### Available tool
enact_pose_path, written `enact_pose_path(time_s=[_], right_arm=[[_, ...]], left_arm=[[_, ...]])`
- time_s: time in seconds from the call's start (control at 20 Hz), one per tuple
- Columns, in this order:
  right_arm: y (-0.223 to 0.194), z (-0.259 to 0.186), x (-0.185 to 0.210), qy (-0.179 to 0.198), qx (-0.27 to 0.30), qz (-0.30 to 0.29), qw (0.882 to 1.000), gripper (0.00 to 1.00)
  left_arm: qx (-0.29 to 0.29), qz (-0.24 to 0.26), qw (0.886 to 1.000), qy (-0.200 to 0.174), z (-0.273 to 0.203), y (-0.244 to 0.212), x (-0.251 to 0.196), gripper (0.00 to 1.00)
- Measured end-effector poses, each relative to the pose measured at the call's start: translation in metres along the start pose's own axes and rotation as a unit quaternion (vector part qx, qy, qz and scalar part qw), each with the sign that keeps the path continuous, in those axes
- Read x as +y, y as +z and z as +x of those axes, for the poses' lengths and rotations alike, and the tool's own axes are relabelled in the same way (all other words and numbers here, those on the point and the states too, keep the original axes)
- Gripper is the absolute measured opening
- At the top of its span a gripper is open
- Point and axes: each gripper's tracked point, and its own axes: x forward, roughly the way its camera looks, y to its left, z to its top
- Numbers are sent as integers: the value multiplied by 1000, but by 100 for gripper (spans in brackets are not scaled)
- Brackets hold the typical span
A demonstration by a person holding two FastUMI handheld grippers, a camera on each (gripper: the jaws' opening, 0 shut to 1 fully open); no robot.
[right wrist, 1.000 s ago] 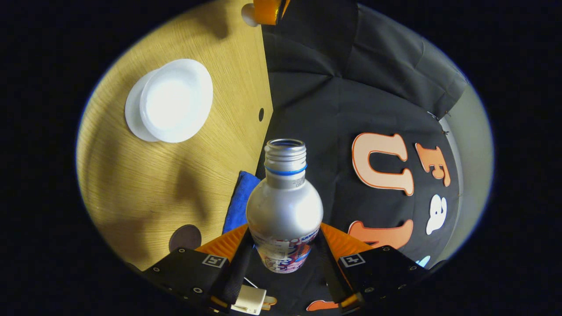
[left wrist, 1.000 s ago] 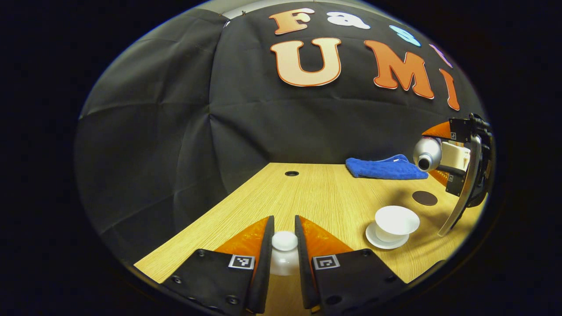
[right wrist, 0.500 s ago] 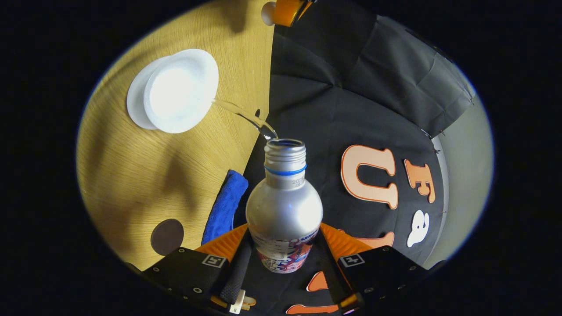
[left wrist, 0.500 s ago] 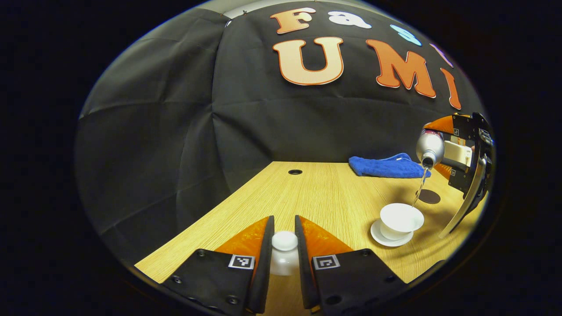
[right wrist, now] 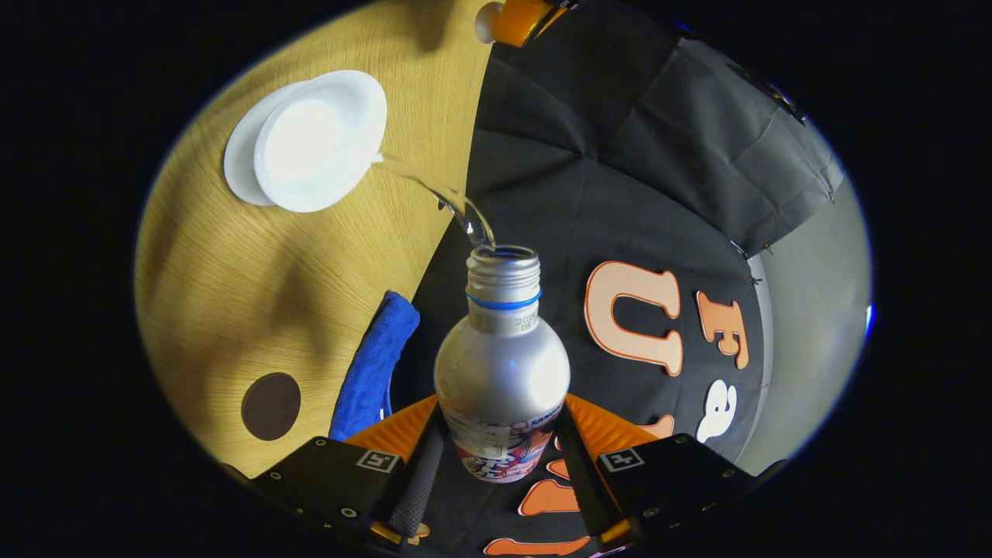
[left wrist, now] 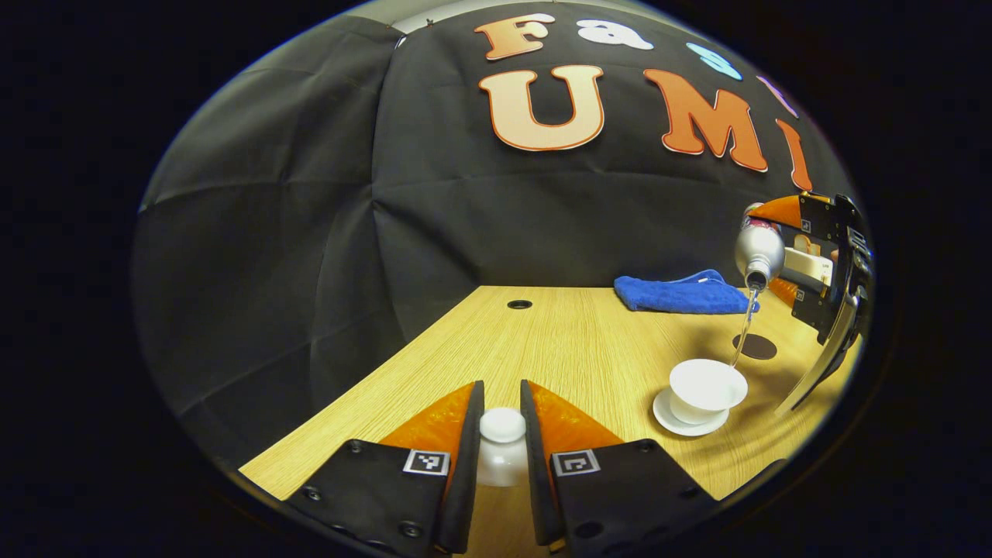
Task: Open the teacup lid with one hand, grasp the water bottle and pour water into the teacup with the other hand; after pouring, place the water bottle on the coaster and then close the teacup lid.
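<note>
Towel (left wrist: 682, 295) beyond teacup (left wrist: 707, 385), coaster (left wrist: 755, 346) beside, water bottle (right wrist: 502, 364) pouring

Wrinkled black cloth wall (left wrist: 310, 232) is hanging behind the light wood bench (left wrist: 558, 341); a round cable hole (left wrist: 519, 304) is sitting near its far edge.

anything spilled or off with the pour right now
Nothing clearly spilled. The stream from the tilted water bottle lands right at the rim of the teacup, not its middle, so it could splash over; no water shows on the table. The lid is held aside.
</note>
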Motion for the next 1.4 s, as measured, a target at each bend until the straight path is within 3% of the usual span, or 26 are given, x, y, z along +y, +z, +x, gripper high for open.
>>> enact_pose_path(time_s=[0.3,0.35,0.4,0.55,0.85,1.1,1.35,1.4], right_arm=[[-2,2,-17,-29,-2,-20,999,78],[-1,4,-20,-33,-3,-23,999,78],[-2,4,-20,-35,-3,-25,999,78],[-3,5,-27,-44,-4,-35,998,75],[-9,6,-45,-74,-1,-57,996,78],[-2,4,-43,-76,-12,-73,994,75],[14,3,-31,-75,-36,-103,991,78],[17,2,-27,-72,-41,-107,991,78]], left_arm=[[-4,2,1000,-4,-2,5,-1,34],[-4,2,1000,-4,-1,4,-1,39],[-4,2,1000,-4,-1,5,-1,34],[-3,2,1000,-6,-1,4,-2,34],[-5,4,1000,-10,0,5,-3,34],[-5,3,1000,-12,0,8,-5,34],[-5,2,1000,-10,0,7,-4,34],[-4,2,1000,-11,1,6,-5,30]])
